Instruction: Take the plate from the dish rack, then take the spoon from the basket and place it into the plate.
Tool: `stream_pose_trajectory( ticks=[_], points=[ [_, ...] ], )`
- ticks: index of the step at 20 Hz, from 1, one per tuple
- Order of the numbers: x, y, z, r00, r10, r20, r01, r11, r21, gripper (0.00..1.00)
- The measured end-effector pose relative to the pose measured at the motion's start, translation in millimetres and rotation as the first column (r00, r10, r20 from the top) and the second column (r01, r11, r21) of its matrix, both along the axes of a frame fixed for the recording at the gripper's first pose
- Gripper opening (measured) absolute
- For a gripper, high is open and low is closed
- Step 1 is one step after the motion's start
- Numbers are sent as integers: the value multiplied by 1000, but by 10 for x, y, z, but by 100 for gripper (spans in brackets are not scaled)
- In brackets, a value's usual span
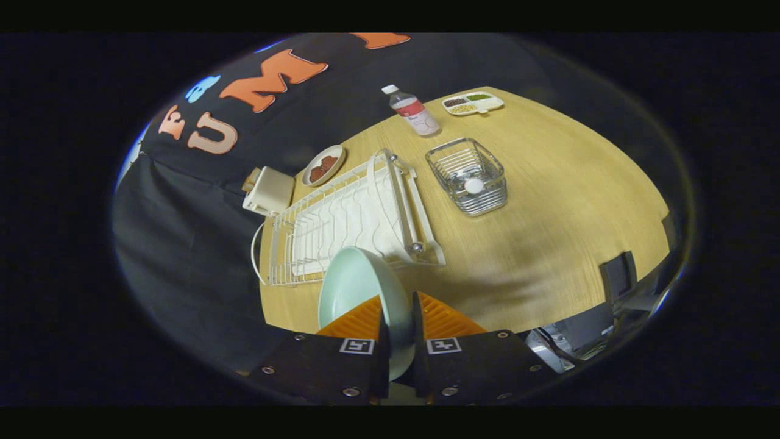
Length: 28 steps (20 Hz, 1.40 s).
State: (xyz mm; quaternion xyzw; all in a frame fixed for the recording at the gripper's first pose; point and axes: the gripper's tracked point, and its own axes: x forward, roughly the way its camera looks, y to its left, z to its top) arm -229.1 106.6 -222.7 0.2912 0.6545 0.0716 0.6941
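- Your gripper (399, 332) sits at the bottom centre of the frame, its two orange fingers (359, 320) clamped on the rim of the pale green plate (356, 286); the plate stands on edge between them, held clear above the table.
- The white dish rack (347, 222) lies just beyond the plate, left of centre, and looks bare of dishes.
- By my reading the plate is out of the rack, so the next step is setting it down flat.
- The relation that matters: open wooden table (548, 225) spreads to the right of the fingers and below the wire basket (468, 177), which stands right of the rack at frame centre.
- A white round thing, likely the spoon (474, 185), rests in the basket; its handle is too small to make out.
- Putting the plate on that bare patch would keep the later carry short.
- Around the far edge: a white toaster (268, 191) and a small dish of dark food (323, 165) at upper left, a bottle (412, 111) and a divided tray (472, 103) at the top.
- The rack's raised end rail is nearest the plate's swing; mind it.
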Motion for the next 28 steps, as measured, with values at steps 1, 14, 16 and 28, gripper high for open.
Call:
stream_pose_trajectory(
  ticks=[1,14,16,28],
  points=[
    [-14,47,-39,1000,-6,14,5,999,37,17],
    [-474,168,-555,999,-30,-43,36,989,146,17],
    [-500,148,-650,997,-48,-58,55,988,141,17],
    [-399,175,-1051,994,-104,-32,107,988,107,19]
  ],
)
